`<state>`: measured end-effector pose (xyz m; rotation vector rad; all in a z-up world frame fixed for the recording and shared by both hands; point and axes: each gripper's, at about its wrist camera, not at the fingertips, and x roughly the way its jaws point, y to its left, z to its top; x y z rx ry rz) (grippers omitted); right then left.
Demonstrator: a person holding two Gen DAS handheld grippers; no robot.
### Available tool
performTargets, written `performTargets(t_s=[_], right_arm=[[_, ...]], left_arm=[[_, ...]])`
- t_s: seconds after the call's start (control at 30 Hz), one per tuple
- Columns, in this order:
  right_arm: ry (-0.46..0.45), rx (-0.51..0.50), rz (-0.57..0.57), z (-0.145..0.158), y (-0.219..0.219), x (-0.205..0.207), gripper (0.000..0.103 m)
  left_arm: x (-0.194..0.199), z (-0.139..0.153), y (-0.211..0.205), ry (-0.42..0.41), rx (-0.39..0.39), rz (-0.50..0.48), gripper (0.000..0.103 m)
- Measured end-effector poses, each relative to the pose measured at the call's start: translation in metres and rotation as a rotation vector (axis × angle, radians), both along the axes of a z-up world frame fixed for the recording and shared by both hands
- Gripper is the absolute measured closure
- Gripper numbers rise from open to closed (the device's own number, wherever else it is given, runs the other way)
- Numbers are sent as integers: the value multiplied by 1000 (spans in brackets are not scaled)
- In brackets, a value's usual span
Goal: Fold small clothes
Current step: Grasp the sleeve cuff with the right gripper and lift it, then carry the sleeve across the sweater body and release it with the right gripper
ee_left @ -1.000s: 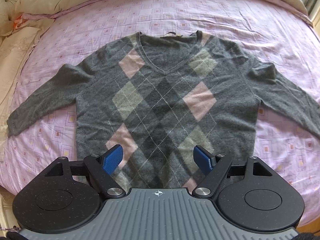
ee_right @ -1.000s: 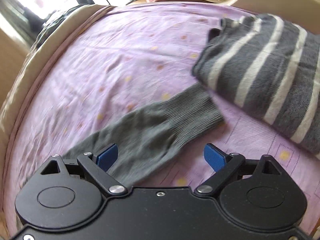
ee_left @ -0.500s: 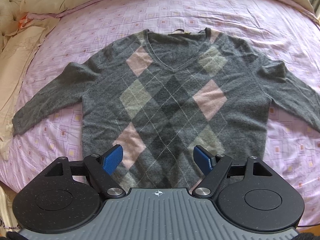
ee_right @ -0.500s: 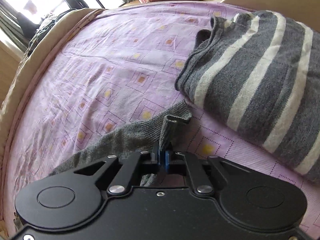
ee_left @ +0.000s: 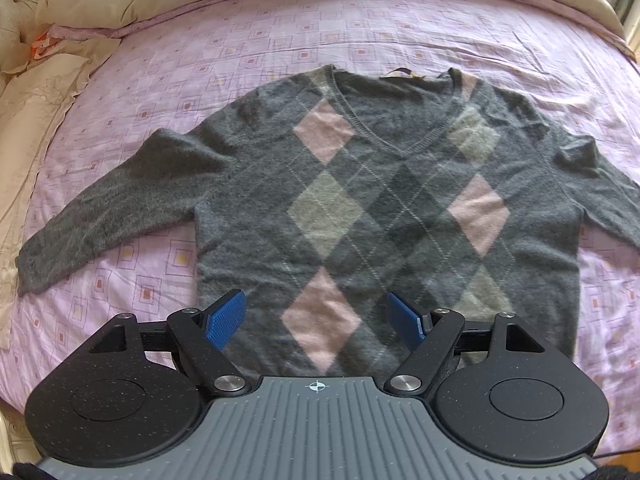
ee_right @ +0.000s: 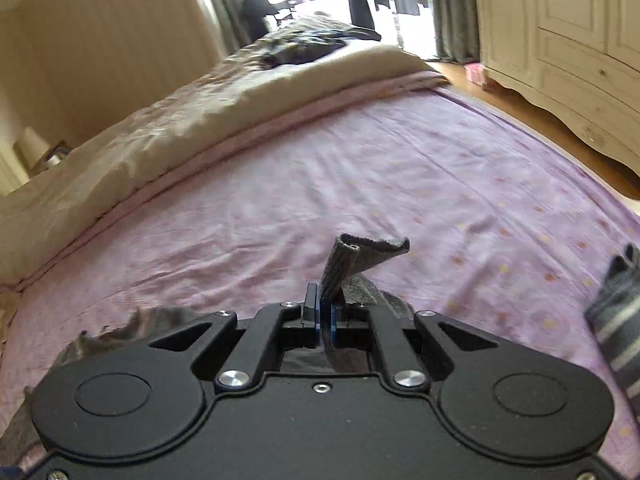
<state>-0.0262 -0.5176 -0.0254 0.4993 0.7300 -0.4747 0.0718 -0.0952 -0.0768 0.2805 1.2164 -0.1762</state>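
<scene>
Sweater (ee_left: pixel 384 220) flat, neckline away, cuff (ee_right: pixel 360 256) pinched

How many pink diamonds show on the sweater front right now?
4 on the argyle sweater: upper left near the collar, mid right, bottom centre, a sliver beside the collar. Gripper may hide more.

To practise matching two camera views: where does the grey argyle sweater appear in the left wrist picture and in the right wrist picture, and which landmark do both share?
Left wrist: the grey argyle sweater lies flat across the middle, beyond the open left gripper.
Right wrist: only its sleeve cuff shows, low centre, pinched upright in the shut right gripper.
Shared landmark: the purple patterned bedsheet.
</scene>
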Motion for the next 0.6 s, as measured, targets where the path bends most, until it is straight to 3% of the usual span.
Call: performTargets(t_s=[0.1, 0.23, 0.4, 0.6], right_arm=[[-38, -17, 133, 20, 58, 48, 91], [-76, 22, 292, 22, 137, 105, 91], [-60, 84, 464, -8, 230, 164, 92], [34, 97, 623, -55, 319, 203, 92]], left_arm=[[9, -1, 22, -5, -15, 0, 26], [22, -5, 53, -5, -28, 7, 26], [37, -12, 92, 0, -27, 36, 26], [52, -21, 132, 0, -14, 87, 26]])
